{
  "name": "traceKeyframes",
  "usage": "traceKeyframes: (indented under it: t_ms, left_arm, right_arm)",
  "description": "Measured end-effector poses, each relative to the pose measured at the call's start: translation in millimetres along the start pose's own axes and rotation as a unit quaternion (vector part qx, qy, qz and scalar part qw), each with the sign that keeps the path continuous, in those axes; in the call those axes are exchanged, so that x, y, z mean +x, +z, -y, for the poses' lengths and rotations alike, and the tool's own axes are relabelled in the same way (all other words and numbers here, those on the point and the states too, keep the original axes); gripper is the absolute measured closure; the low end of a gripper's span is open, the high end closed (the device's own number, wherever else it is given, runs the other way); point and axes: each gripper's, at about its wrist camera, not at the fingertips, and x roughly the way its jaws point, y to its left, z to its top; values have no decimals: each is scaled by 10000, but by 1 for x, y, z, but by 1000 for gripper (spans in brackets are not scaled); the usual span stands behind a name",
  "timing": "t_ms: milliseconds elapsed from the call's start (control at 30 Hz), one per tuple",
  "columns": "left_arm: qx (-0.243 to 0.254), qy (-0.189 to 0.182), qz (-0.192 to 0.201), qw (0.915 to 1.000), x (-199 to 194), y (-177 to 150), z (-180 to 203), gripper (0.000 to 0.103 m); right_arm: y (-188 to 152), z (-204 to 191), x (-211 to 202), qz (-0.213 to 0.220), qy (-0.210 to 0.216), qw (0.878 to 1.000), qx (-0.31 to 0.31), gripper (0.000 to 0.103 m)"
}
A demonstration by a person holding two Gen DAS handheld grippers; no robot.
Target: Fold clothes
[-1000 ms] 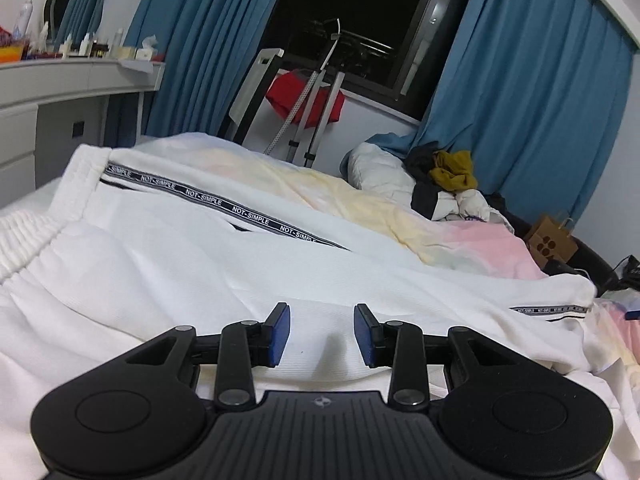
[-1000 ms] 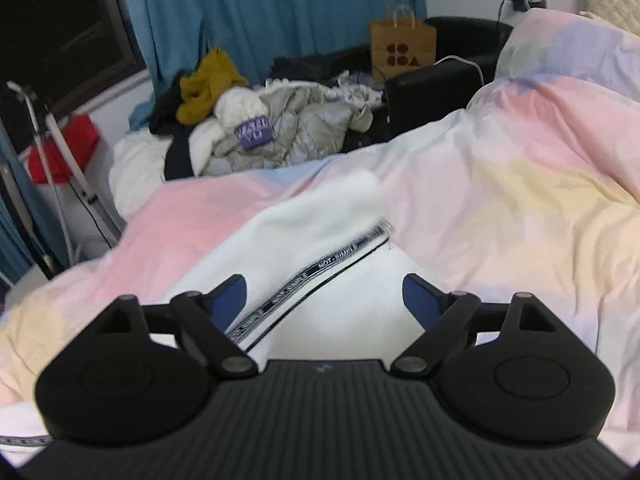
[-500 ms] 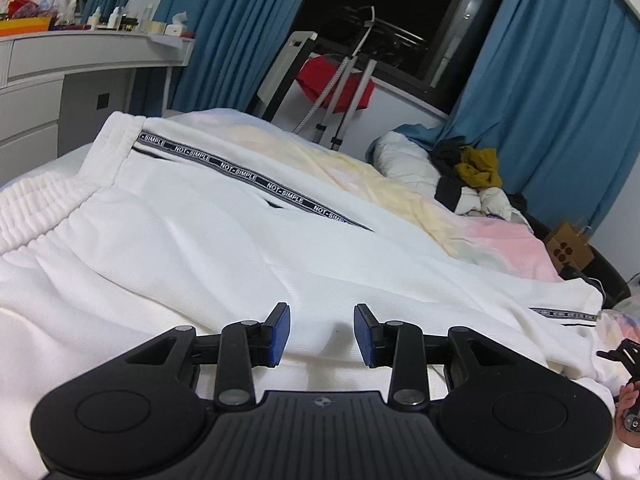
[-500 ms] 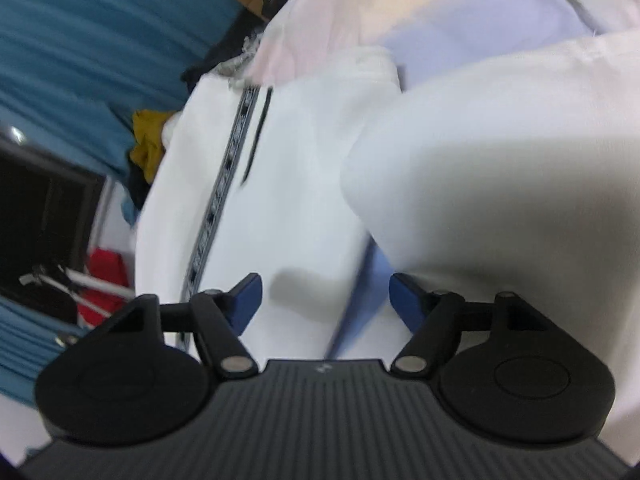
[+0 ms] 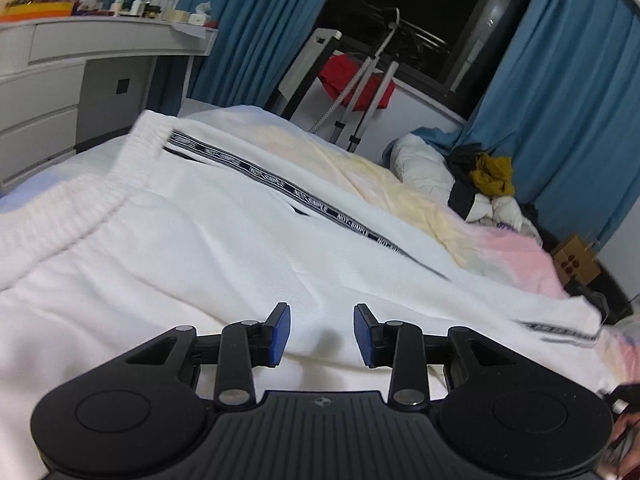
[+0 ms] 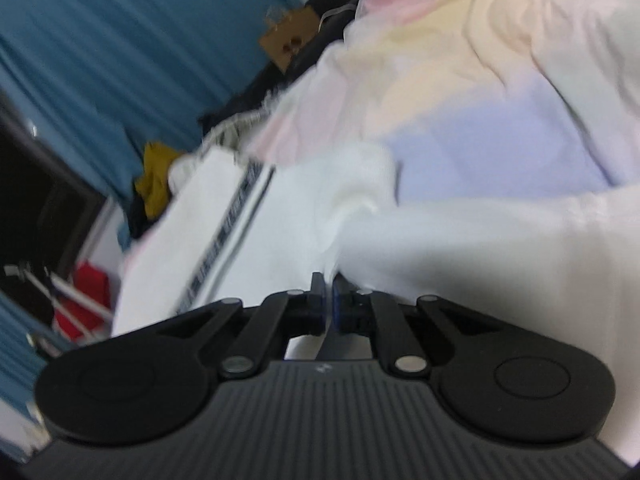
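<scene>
White sweatpants (image 5: 208, 232) with a black lettered side stripe (image 5: 288, 192) lie spread across the bed, elastic waistband at the left. My left gripper (image 5: 321, 334) is open and empty, hovering just above the white fabric. In the right wrist view the same pants (image 6: 440, 248) show with the stripe (image 6: 228, 224) at the left. My right gripper (image 6: 327, 292) is shut on a fold of the white fabric, which bunches up just ahead of the fingertips. This view is blurred.
A pastel duvet (image 5: 500, 248) covers the bed under the pants. A white desk with drawers (image 5: 60, 92) stands at the left. A drying rack with a red cloth (image 5: 356, 80), a clothes pile (image 5: 488, 184), a paper bag (image 5: 576, 264) and blue curtains lie beyond.
My right gripper has closed on the white fabric; half a second ago its jaws were wide open over it. My left gripper stayed open and shifted slightly over the pants.
</scene>
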Motion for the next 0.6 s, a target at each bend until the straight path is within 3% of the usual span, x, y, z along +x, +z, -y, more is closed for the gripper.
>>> traceKeyframes:
  t_ms: [167, 300, 433, 533, 567, 600]
  left_arm:
    - [-157, -111, -64, 9998, -45, -4, -11, 63]
    - [-496, -140, -263, 9983, -76, -16, -31, 60]
    - [-896, -201, -490, 9946, -90, -23, -51, 59]
    - [-1111, -337, -528, 9918, -93, -23, -62, 55]
    - [-1150, -358, -541, 9912, -93, -23, -65, 54]
    - [-1173, -358, -552, 9909, -94, -24, -68, 54]
  right_arm:
    - [0, -9, -46, 31, -310, 9993, -198, 93]
    - [2, 4, -101, 215, -374, 9989, 187, 93]
    - [3, 24, -154, 339, -872, 9944, 491, 89]
    - [3, 39, -177, 420, -1297, 9892, 542, 58]
    - [3, 45, -182, 474, -1399, 9872, 609, 39]
    - [4, 51, -185, 532, -1461, 9852, 714, 29]
